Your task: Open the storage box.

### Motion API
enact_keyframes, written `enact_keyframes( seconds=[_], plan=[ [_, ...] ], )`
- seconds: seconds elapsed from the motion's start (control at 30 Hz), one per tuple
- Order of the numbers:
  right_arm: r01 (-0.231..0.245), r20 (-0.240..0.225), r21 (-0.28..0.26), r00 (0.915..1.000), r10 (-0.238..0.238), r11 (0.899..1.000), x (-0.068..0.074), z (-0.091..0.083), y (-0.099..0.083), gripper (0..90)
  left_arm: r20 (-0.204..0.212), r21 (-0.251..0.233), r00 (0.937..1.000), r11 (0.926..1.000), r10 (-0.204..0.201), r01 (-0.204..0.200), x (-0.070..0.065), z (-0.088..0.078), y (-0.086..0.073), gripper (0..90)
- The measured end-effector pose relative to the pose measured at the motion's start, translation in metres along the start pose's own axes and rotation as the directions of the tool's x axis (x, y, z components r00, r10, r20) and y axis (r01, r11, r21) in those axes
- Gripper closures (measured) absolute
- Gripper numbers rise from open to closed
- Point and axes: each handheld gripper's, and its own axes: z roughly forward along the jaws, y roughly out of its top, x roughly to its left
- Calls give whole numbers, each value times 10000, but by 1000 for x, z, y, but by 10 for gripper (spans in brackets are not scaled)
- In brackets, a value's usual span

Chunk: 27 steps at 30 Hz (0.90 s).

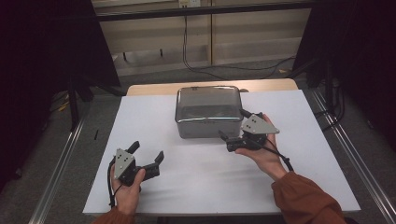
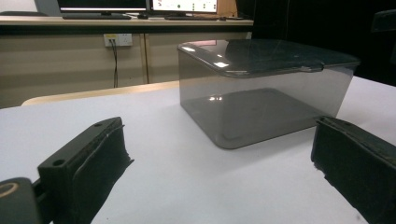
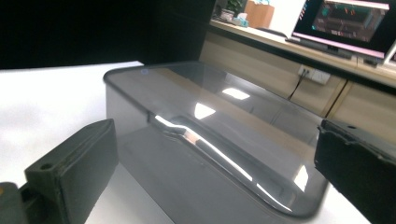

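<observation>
A white board [image 1: 196,163] covers the wooden table in front of me, with dark curtains on both sides, a grey floor around it and pale cabinet fronts along the far wall. From the high view, the smoky clear box [image 1: 208,111] with its lid on sits at about 12 o'clock from the board's middle, near the far edge. My left gripper [image 1: 148,153] rests at about 7 o'clock, well apart from the box, its jaws spread wide with nothing between them, pointing toward 2 o'clock. My right gripper [image 1: 232,125] is at about 3 o'clock from the middle, just beside the box's near right corner; its jaws are also spread, one reaching up along the box's right side and the other lying before its front wall. I cannot tell from here whether either tip touches the plastic. A rust-coloured sleeve [image 1: 306,198] covers my right forearm.

In the left gripper view, both black jaws stand far apart at 7 and 4 o'clock, and the box [image 2: 261,88] sits beyond them at about 1 o'clock on the white board [image 2: 154,154], its lid closed and shining. Desks with monitors [image 2: 140,5] run along the back.

In the right gripper view, the box [image 3: 205,154] is close, its lid edge catching bright light, and lies between the parted jaws at 8 and 3 o'clock. A lit monitor [image 3: 348,21] stands at 1 o'clock.
</observation>
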Motion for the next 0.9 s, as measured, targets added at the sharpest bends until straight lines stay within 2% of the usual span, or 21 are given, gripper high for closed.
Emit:
enact_keyframes(
  seconds=[0.03,0.07,0.1,0.13,0.2,0.27,0.3,0.33,0.37,0.47,0.5,0.53,0.57,0.6,0.63,0.7,0.73,0.77,0.8,0.9],
  plan=[
    [529,63,100,9986,-529,9986,3,3,1,2,-21,21,10000,10000,9,-9,0,0,0,32],
    [529,63,100,9986,-529,9986,3,3,1,2,9,25,10000,10000,-12,12,0,0,0,32],
    [834,70,121,9965,-834,9964,4,6,3,15,-25,24,10000,10000,2,-2,0,0,0,32],
    [834,70,121,9965,-834,9964,4,6,3,15,-25,24,10000,10000,2,-2,0,0,0,33],
    [1298,229,46,9913,-1298,9915,6,8,6,18,-5,63,10000,10000,52,-52,0,0,0,32],
    [1561,304,-8,9873,-1560,9877,6,10,8,24,-14,73,10000,9999,94,-94,0,0,0,32],
    [2075,360,53,9776,-2076,9782,9,12,10,34,24,86,9999,9999,102,-103,0,0,0,32],
    [2075,360,53,9776,-2076,9782,9,12,10,34,28,114,9999,9999,125,-125,1,0,0,32],
    [2577,394,226,9652,-2584,9660,12,15,10,37,19,99,10000,9999,89,-89,1,0,0,33],
    [2734,427,367,9605,-2748,9612,14,17,10,42,27,96,10000,9999,39,-39,1,1,0,32],
    [3303,551,467,9415,-3326,9427,17,19,9,67,6,119,10000,9999,62,-62,1,0,0,32],
    [3303,551,467,9415,-3326,9427,17,19,9,67,30,150,10000,9999,82,-83,1,1,-1,32],
    [3562,586,510,9315,-3589,9330,18,20,9,68,36,158,10000,9998,82,-82,1,1,-1,32],
    [3678,584,560,9269,-3708,9282,19,21,9,76,33,165,10000,9998,88,-88,1,1,-1,32],
    [3903,598,616,9173,-3938,9186,20,22,8,83,52,164,10000,9998,72,-72,1,1,-1,32],
    [4167,620,649,9052,-4204,9067,21,24,7,97,47,190,9999,9998,116,-117,0,1,-1,32],
    [4348,639,699,8962,-4390,8978,21,24,6,105,44,200,9999,9997,121,-122,0,1,-1,32],
    [4588,698,753,8833,-4636,8853,22,25,6,114,59,206,9999,9997,121,-122,1,1,-1,32],
    [4926,728,772,8643,-4977,8668,22,25,5,148,83,231,9999,9996,130,-132,1,1,-1,32],
    [5488,664,915,8292,-5550,8309,26,27,4,171,106,244,9998,9996,149,-152,1,2,-1,32]
  ],
)
